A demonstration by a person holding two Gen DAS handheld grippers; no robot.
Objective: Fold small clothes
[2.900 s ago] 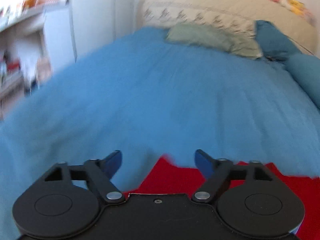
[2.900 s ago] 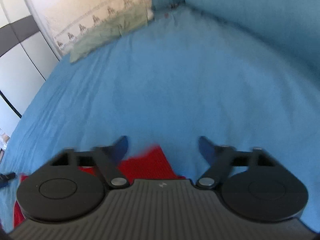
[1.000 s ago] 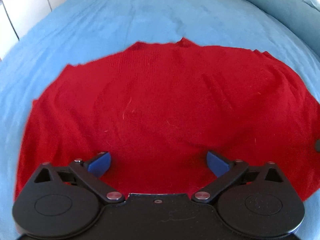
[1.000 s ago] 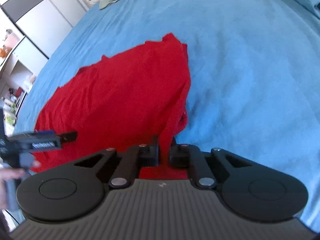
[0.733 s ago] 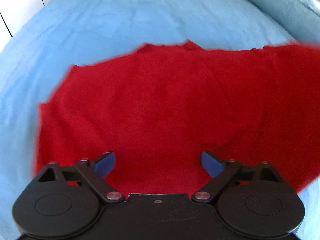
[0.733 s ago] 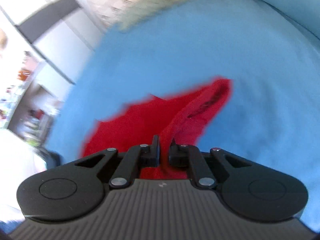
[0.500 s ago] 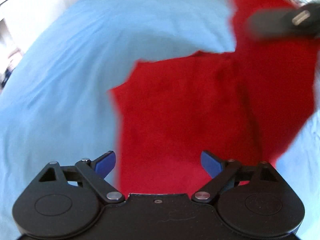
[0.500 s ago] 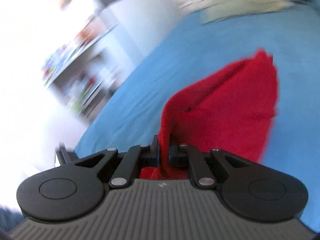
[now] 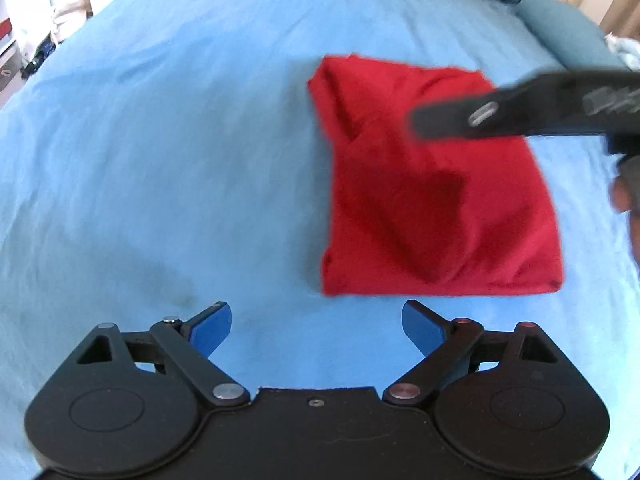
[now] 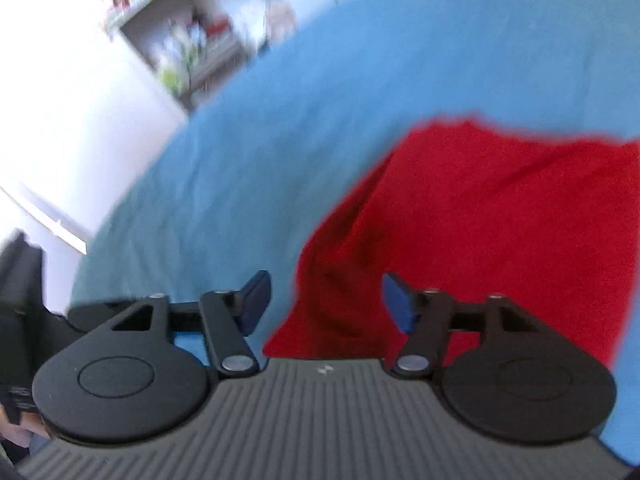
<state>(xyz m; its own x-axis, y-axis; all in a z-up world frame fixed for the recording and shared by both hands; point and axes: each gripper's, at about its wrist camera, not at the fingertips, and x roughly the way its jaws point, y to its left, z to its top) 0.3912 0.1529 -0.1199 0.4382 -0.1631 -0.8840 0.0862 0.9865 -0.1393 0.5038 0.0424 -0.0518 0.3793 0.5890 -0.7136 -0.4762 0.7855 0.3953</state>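
Observation:
A red garment [image 9: 432, 184] lies folded in half on the blue bedspread [image 9: 160, 140], right of centre in the left wrist view. It also shows in the right wrist view [image 10: 500, 208]. My left gripper [image 9: 316, 326] is open and empty, just short of the garment's near edge. My right gripper [image 10: 324, 300] is open and empty, above the garment's folded left edge. Its black body [image 9: 520, 108] reaches over the garment from the right in the left wrist view.
Pillows [image 9: 560, 12] lie along the bed's far right. White cupboards and cluttered shelves [image 10: 200, 48] stand beyond the bed's left edge. Wide bare bedspread lies left of the garment.
My right gripper carried the garment's right side over to the left, folding it in half, then opened and let go. My left gripper drew back off the garment.

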